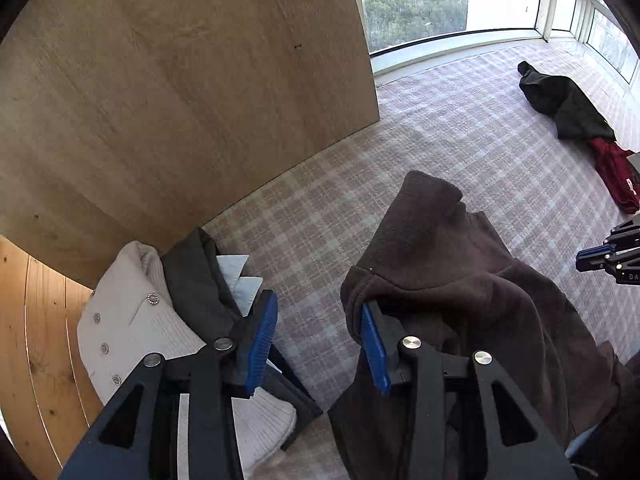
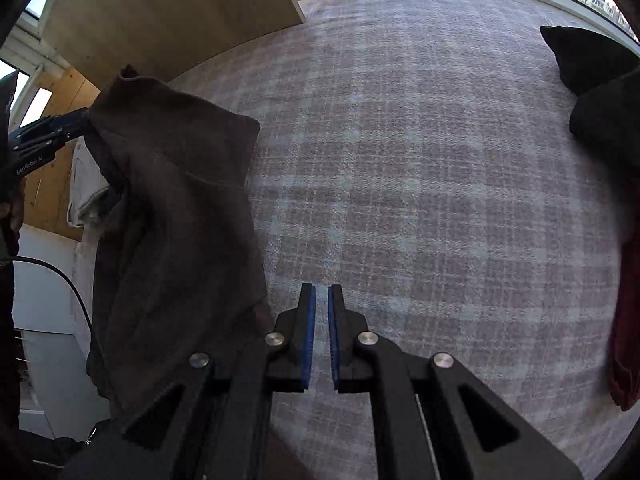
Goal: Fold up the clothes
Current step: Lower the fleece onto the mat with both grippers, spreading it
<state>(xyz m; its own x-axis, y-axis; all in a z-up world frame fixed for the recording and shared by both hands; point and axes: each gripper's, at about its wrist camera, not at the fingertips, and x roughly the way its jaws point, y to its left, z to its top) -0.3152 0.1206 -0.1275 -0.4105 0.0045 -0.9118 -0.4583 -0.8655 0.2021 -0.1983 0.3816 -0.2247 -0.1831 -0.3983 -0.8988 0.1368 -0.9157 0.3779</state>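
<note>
A brown fleece garment lies bunched on the checkered cloth surface. One fold of it drapes over the right finger of my left gripper. That gripper is open, with only checkered cloth showing between its blue pads. In the right wrist view the same brown garment rises at the left, and the left gripper is at its upper edge. My right gripper hovers over bare checkered cloth, shut with nothing between its fingers. It also shows at the right edge of the left wrist view.
A cream buttoned cardigan and a dark grey garment with a white collar lie stacked at the left, beside a wooden board. A dark garment and a red one lie far right. Windows border the surface.
</note>
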